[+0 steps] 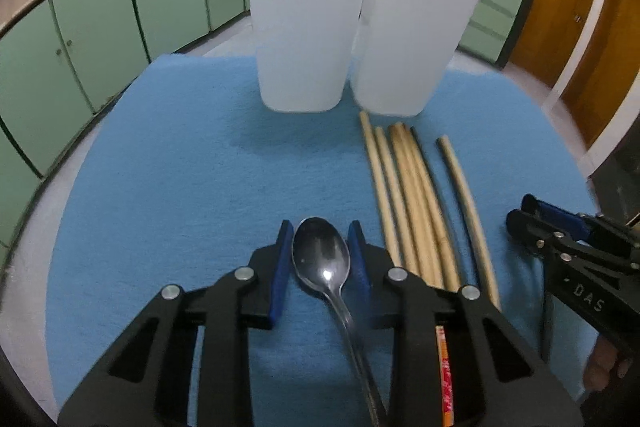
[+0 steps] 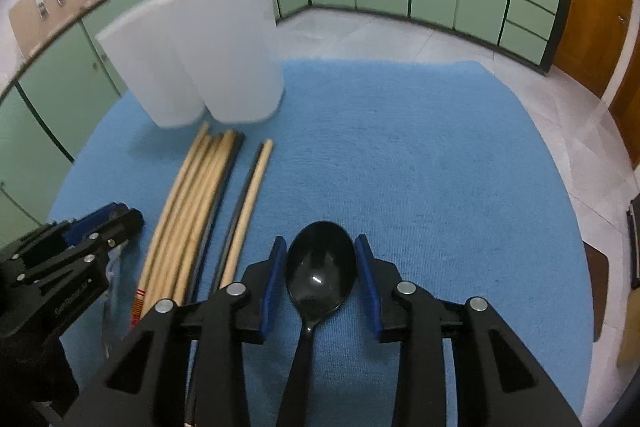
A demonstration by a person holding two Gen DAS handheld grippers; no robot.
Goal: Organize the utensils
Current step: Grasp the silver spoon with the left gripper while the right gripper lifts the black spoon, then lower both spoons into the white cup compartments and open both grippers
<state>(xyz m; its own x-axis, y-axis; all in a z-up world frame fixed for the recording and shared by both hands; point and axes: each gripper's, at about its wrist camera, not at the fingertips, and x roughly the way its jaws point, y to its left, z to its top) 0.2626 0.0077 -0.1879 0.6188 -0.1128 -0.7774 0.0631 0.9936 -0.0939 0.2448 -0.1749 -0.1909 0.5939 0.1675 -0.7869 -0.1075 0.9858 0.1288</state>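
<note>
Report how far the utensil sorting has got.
Done: nothing shows inside the two white containers. In hand: the left gripper brackets the metal spoon, the right gripper the black spoon. Left: the chopsticks lie on the blue mat.

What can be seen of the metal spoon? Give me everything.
The metal spoon is shiny steel with an oval bowl and a slim handle. The bowl faces up and points toward the two white containers; the handle runs back under the camera. It sits between the blue pads of the left tool, which stand close at the bowl's two sides. Blue cloth lies beneath it; whether it rests there or is lifted is unclear. Wooden chopsticks lie beside it.
</note>
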